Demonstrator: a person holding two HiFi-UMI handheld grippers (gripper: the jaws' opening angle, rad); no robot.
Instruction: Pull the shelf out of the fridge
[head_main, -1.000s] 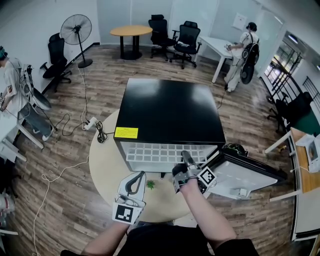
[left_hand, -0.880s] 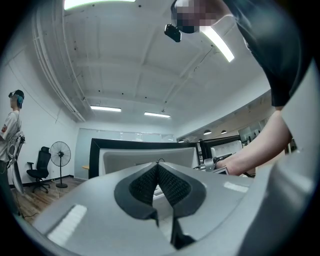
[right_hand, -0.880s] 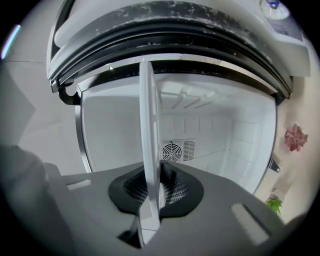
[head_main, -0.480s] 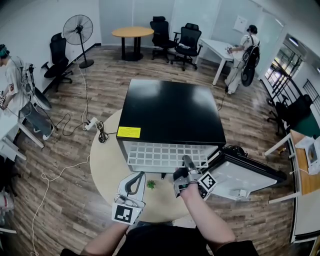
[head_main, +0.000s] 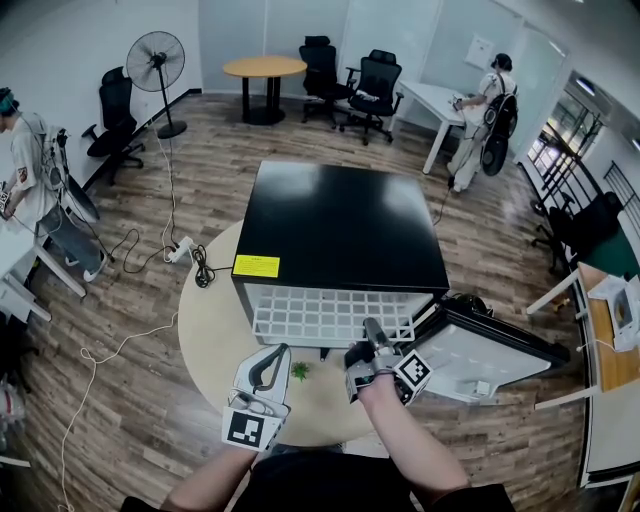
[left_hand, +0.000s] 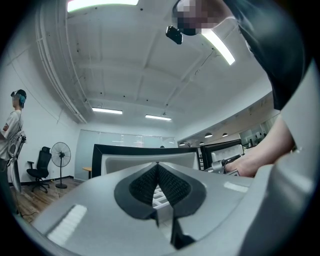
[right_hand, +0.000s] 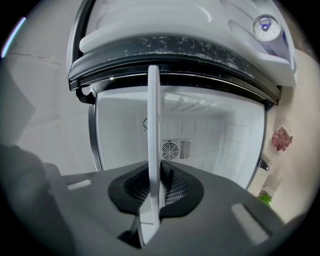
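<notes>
Hardly anything has moved since a second ago: the right claw (head_main: 372, 330) stays pinched on the front edge of the white grid shelf (head_main: 320, 312), which juts partway out of the black fridge (head_main: 340, 225) toward 6 o'clock. The fridge door (head_main: 485, 350) hangs open at 4 o'clock. The left claw (head_main: 275, 360), pressed together and empty, hovers at the shelf's 7 o'clock

Fridge (head_main: 345, 225), small green item (head_main: 299, 371) on round beige table (head_main: 213, 345).

Bright ceiling strips, sharp, fisheye edges
</notes>
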